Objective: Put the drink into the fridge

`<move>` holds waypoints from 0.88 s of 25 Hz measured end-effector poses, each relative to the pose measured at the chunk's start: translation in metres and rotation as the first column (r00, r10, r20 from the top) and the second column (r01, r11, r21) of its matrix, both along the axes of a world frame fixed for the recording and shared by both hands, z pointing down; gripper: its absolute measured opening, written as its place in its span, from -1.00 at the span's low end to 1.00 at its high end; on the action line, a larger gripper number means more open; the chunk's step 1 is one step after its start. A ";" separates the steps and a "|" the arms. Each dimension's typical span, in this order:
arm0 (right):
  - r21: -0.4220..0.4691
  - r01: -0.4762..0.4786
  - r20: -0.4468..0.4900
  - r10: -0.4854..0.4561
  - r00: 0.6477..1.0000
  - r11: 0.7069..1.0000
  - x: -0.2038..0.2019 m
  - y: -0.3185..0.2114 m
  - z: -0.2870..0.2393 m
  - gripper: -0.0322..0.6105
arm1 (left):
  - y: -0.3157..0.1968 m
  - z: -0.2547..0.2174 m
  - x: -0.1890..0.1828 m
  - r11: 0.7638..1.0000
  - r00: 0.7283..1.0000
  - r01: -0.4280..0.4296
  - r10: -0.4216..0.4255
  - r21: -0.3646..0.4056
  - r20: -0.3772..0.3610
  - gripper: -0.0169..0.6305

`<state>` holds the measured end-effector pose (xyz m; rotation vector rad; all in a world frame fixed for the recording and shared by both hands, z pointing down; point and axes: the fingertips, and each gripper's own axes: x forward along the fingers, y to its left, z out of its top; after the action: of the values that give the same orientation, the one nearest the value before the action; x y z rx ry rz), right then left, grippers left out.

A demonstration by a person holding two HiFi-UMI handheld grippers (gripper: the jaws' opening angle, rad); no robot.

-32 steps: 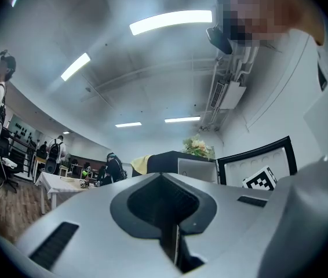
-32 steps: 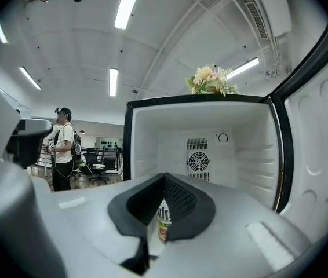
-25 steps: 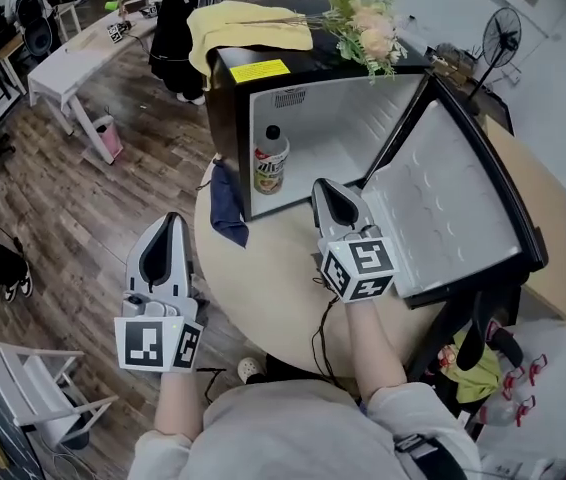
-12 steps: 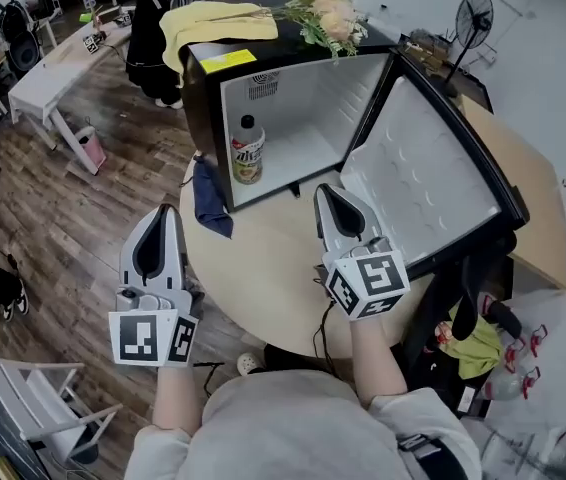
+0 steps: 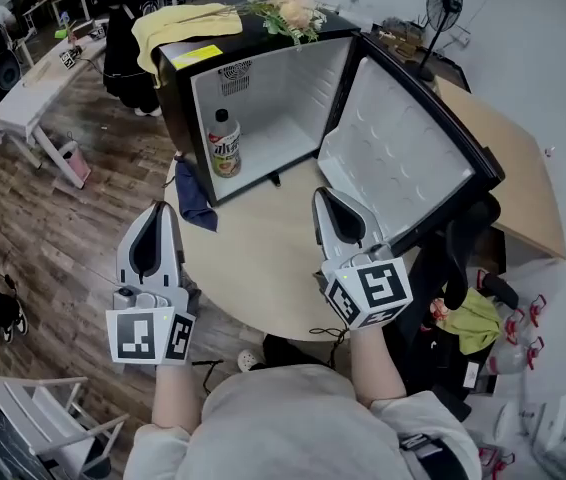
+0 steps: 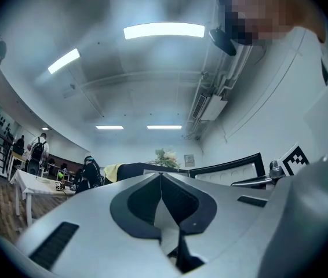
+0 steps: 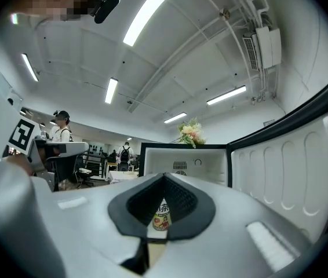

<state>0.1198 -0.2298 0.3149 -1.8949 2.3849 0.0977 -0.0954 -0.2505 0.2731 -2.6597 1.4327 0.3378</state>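
A: Where's the drink, pls?

B: We see the drink bottle [image 5: 225, 143] upright inside the mini fridge [image 5: 178, 83], at the left of its white floor, near the front edge. White cap; label white up top, orange-red below.

A: Any text we can read?

B: Not rly. There are dark characters on the label. The right gripper view shows them thru the notch behind its pads, but we can't read them for sure. The yellow sticker [image 5: 203, 55] on the fridge top has print, too small to read. The marker cube [image 5: 368, 293] on each gripper has b&w squares, no words.

A: Door?

B: The door [image 5: 393, 153] is swung wide to the right, white ribbed liner facing up.

A: Grippers?

B: Left gripper [image 5: 163, 209]: jaws together, nothing btwn them, over the wood floor [image 5: 63, 218] just beside the round table [image 5: 253, 258]. Right gripper [image 5: 321, 194]: jaws together too, empty, above the table in front of the door, well apart from the bottle.

A: Other stuff?

B: A yellow cloth [image 5: 178, 26] and flowers [image 5: 288, 3] lie on the fridge top. A dark blue cloth [image 5: 193, 200] hangs at the table edge.
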 end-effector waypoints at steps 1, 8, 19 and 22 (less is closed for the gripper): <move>0.000 -0.004 0.002 0.004 1.000 1.000 0.001 0.006 0.001 -0.87 | 0.003 0.000 0.002 1.000 1.000 -0.006 0.006 0.001 0.000 -0.92; 0.016 -0.052 0.018 0.051 0.999 0.999 0.011 0.039 0.000 -0.87 | 0.022 0.002 0.013 0.999 0.999 -0.046 0.046 0.006 0.009 -0.92; 0.037 -0.077 0.030 0.076 0.997 0.996 0.011 0.067 -0.007 -0.87 | 0.041 0.000 0.008 0.998 0.998 -0.058 0.059 0.016 -0.014 -0.92; 0.040 -0.079 0.027 0.078 0.997 0.996 0.008 0.071 -0.009 -0.87 | 0.044 0.000 0.005 0.998 0.998 -0.056 0.057 0.015 -0.022 -0.92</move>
<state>0.1283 -0.1583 0.3062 -1.9589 2.2744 0.1266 -0.0907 -0.2066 0.2731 -2.6976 1.3577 0.3824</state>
